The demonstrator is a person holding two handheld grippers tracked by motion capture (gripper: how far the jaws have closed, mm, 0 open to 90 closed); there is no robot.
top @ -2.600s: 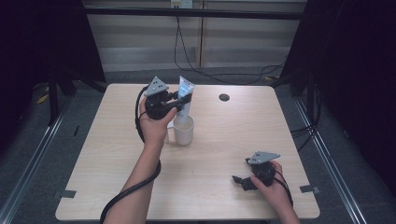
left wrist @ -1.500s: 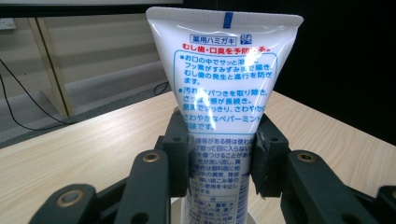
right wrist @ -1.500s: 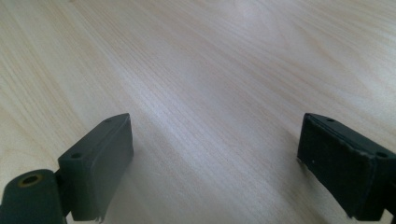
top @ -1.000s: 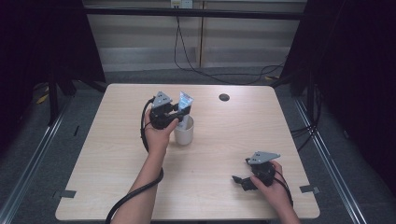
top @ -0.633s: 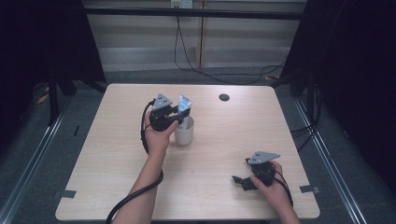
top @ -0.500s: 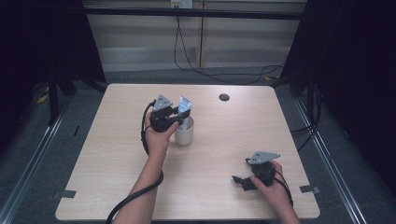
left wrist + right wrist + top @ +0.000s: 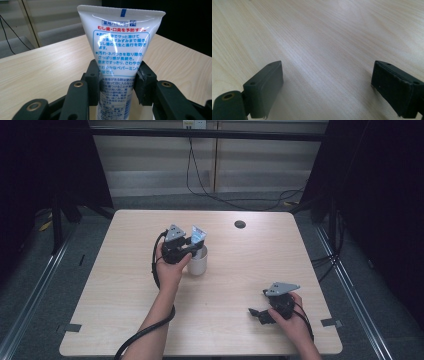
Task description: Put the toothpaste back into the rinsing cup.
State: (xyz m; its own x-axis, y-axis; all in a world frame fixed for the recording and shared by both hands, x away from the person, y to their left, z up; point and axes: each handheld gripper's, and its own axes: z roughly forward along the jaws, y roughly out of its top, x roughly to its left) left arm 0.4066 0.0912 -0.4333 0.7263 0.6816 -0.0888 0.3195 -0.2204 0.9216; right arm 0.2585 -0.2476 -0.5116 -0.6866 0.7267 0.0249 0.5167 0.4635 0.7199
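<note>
White tube (image 7: 120, 47), blue-red print; white cup (image 7: 198, 264); black tongs (image 7: 116, 80); pale woodgrain table (image 7: 250, 270).

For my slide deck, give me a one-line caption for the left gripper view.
Left claw shut on an upright toothpaste tube, crimped end up, above the wooden table.

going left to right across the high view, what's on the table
left gripper holding a tube → white cup → dark round spot near the far edge → right gripper
</note>
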